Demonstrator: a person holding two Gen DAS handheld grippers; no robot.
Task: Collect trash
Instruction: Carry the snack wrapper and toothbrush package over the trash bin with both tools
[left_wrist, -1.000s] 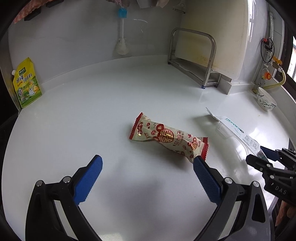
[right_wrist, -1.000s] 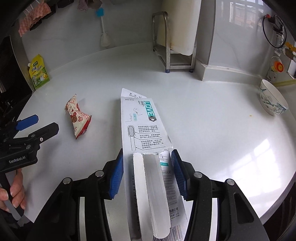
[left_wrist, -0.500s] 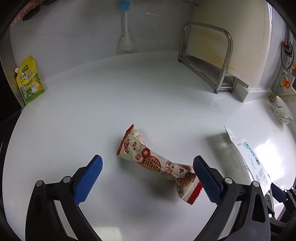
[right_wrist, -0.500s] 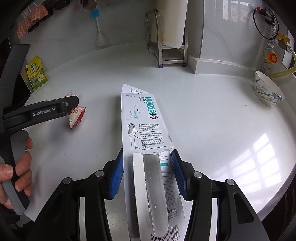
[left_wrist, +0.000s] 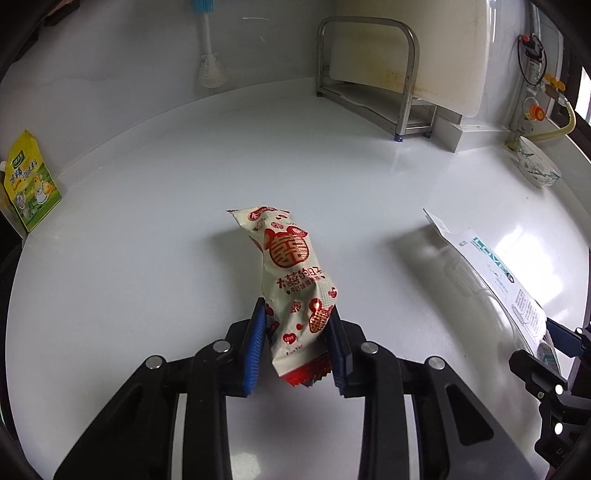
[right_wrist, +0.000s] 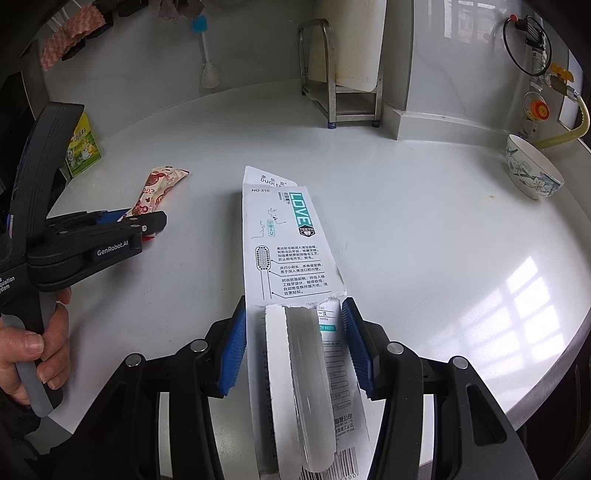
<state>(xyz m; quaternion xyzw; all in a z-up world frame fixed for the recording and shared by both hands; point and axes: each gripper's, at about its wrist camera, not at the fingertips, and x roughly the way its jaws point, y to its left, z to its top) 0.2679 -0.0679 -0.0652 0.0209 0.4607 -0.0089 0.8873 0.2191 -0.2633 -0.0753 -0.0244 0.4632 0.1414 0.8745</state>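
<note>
Jaws of left gripper (left_wrist: 297, 345) clenching the red-sealed end of the snack wrapper (left_wrist: 291, 280), holding it lifted and tilted above the white counter (left_wrist: 147, 258); jaws of right gripper (right_wrist: 293, 345) grasping the torn toothbrush package (right_wrist: 284, 243), projecting forward over the counter. Right wrist view alone revealing a bare hand (right_wrist: 35, 350) wrapping the left gripper's handle at far left. Wrapper appearing crumpled, cream with red emblems; package appearing white with teal lettering, clear blister peeling near the blue pads (right_wrist: 232, 347).
</note>
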